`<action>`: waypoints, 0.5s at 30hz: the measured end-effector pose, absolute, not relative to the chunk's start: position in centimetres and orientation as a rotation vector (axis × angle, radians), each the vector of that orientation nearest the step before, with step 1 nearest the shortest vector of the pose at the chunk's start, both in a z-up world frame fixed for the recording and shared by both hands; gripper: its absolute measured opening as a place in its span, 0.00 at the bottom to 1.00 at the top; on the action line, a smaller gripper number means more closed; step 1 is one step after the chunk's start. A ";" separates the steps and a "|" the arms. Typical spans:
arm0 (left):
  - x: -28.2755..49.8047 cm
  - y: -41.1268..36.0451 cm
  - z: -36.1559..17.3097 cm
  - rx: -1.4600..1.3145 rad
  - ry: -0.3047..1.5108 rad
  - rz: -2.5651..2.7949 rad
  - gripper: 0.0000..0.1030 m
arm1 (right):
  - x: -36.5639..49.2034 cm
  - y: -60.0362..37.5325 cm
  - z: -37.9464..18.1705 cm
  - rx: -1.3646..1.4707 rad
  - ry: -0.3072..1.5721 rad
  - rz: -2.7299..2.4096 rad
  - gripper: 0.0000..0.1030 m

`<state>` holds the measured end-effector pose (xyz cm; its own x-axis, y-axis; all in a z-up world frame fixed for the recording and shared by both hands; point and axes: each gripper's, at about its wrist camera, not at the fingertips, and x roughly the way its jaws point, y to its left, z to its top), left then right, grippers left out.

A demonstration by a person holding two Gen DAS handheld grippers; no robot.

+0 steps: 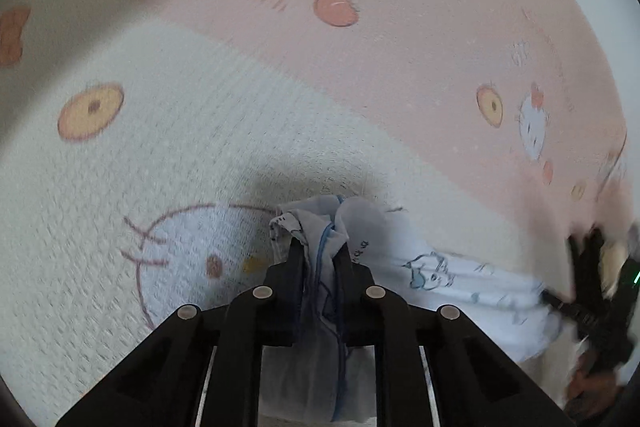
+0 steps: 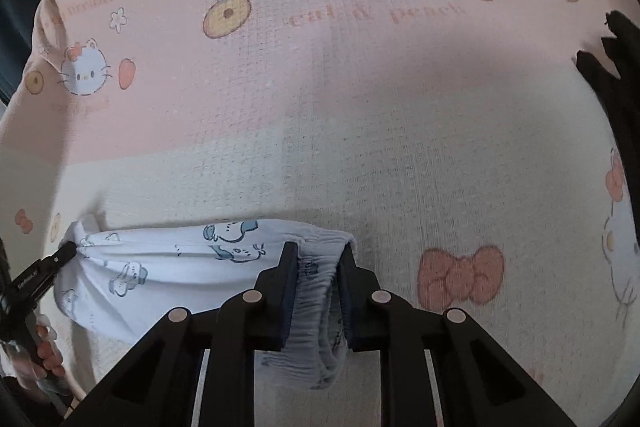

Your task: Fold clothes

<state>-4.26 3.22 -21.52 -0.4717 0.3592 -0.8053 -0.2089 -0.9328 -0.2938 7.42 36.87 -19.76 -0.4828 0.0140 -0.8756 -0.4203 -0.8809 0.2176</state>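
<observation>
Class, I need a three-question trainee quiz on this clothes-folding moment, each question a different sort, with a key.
1. True or false: the left gripper is shut on the white garment.
2. The right gripper grips which part? A) the gathered elastic band B) a sleeve C) a button
3. Fill in: the garment's printed animals are coloured ____.

Key: 1 true. 2 A. 3 blue. The garment is stretched between the two grippers over the pink and cream cartoon-cat blanket.

Small white cotton garment (image 2: 168, 267) with blue cartoon prints, gathered waistband, stretched taut, bunched at both ends, above the cream-and-pink cartoon-print blanket (image 2: 360, 107).
</observation>
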 end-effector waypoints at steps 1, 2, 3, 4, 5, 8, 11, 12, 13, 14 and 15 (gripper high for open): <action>-4.1 3.6 -21.3 -1.383 -0.180 2.442 0.13 | 7.3 36.8 -19.8 -1.432 0.579 2.428 0.17; -4.1 3.5 -21.2 -1.391 -0.185 2.433 0.13 | 7.3 36.6 -19.8 -1.435 0.558 2.427 0.17; -4.1 3.1 -21.1 -1.408 -0.232 2.408 0.13 | 7.2 36.6 -19.7 -1.436 0.548 2.427 0.17; -4.1 2.6 -21.0 -1.424 -0.277 2.383 0.13 | 7.2 36.7 -19.5 -1.431 0.563 2.431 0.18; -4.0 1.5 -20.7 -1.441 -0.343 2.353 0.14 | 7.3 36.8 -19.2 -1.427 0.586 2.437 0.20; -3.9 -2.1 -21.1 -1.490 -0.766 2.185 0.36 | 8.4 37.2 -18.8 -1.411 0.707 2.468 0.36; -3.0 -4.6 -21.3 -1.456 -1.057 2.096 0.77 | 10.2 37.6 -18.1 -1.361 0.808 2.492 0.47; -2.5 -5.0 -21.0 -1.441 -1.061 2.133 0.78 | 10.8 37.8 -17.8 -1.339 0.809 2.490 0.47; -2.0 -5.4 -20.7 -1.425 -1.064 2.170 0.78 | 11.4 38.0 -17.5 -1.317 0.815 2.489 0.48; -1.5 -5.8 -20.4 -1.409 -1.067 2.207 0.78 | 11.9 38.3 -17.3 -1.298 0.833 2.489 0.50; -0.9 -5.9 -20.3 -1.398 -1.063 2.230 0.78 | 12.4 38.8 -17.2 -1.273 0.868 2.476 0.51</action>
